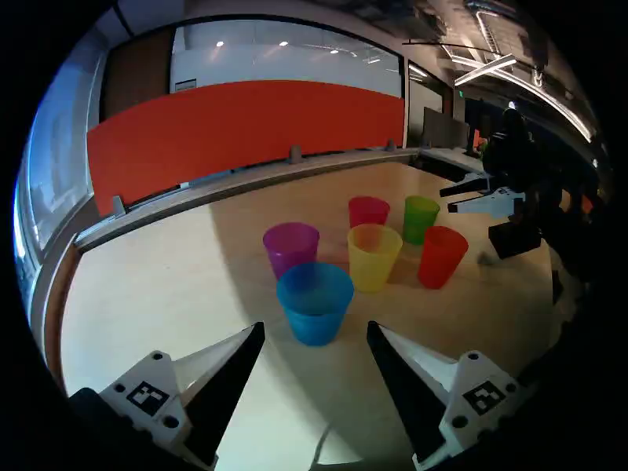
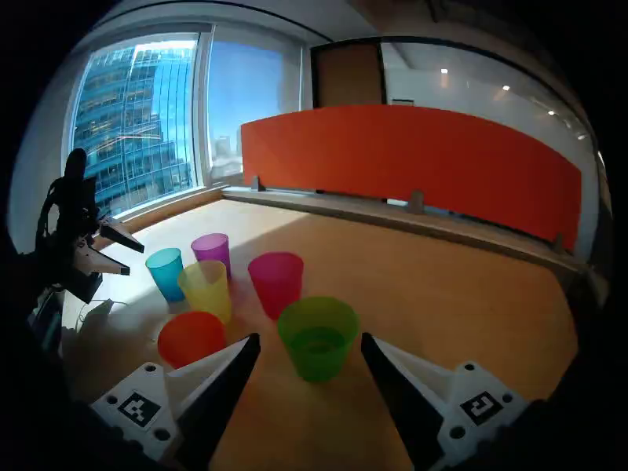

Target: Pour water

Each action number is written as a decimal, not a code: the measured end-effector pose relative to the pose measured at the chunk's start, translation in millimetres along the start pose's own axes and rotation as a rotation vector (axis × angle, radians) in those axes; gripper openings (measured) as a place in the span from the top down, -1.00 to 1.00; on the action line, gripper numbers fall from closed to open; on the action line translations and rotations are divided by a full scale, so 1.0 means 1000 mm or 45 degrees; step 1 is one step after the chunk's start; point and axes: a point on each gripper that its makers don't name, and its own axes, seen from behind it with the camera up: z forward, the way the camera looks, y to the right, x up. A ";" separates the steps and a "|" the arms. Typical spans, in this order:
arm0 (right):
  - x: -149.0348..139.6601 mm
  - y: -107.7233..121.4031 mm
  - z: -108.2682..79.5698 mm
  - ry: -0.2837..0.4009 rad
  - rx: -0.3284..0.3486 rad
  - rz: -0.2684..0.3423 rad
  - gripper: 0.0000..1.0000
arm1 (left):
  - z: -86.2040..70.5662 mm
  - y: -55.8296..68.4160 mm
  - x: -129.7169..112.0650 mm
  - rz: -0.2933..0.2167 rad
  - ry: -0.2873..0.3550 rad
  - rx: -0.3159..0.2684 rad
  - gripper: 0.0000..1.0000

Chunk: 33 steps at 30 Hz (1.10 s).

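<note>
A pale wooden table (image 1: 157,282) spreads wide, part sunlit and part in shade. Along its far edge stands a long orange partition (image 1: 235,133), held by small grey brackets (image 1: 295,153). Behind the partition rises a glass wall (image 1: 282,59), with a brown wooden panel (image 1: 140,74) beside it. In the right gripper view, tall windows (image 2: 169,118) beyond the table's far left corner show glass towers (image 2: 110,118) under a blue sky. Long strip lights (image 1: 483,69) hang from the dark ceiling. A thin white cable (image 1: 320,447) lies at the table's near edge.
</note>
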 end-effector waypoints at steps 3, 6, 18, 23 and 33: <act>0.005 -0.003 -0.012 0.031 -0.016 0.003 -0.99 | -0.007 -0.002 0.005 -0.009 0.037 0.019 -0.93; 0.008 -0.007 -0.023 0.059 -0.032 0.010 -0.99 | -0.013 -0.002 0.009 -0.012 0.066 0.036 -0.93; 0.012 -0.009 -0.051 0.143 -0.114 0.057 -1.00 | -0.028 -0.001 0.015 -0.028 0.132 0.081 -0.94; 0.019 -0.003 -0.058 0.192 -0.174 0.069 -0.99 | -0.036 -0.002 0.022 -0.038 0.181 0.116 -0.93; 0.030 0.022 -0.076 0.298 -0.359 0.073 -0.99 | -0.056 -0.013 0.035 -0.059 0.291 0.245 -0.94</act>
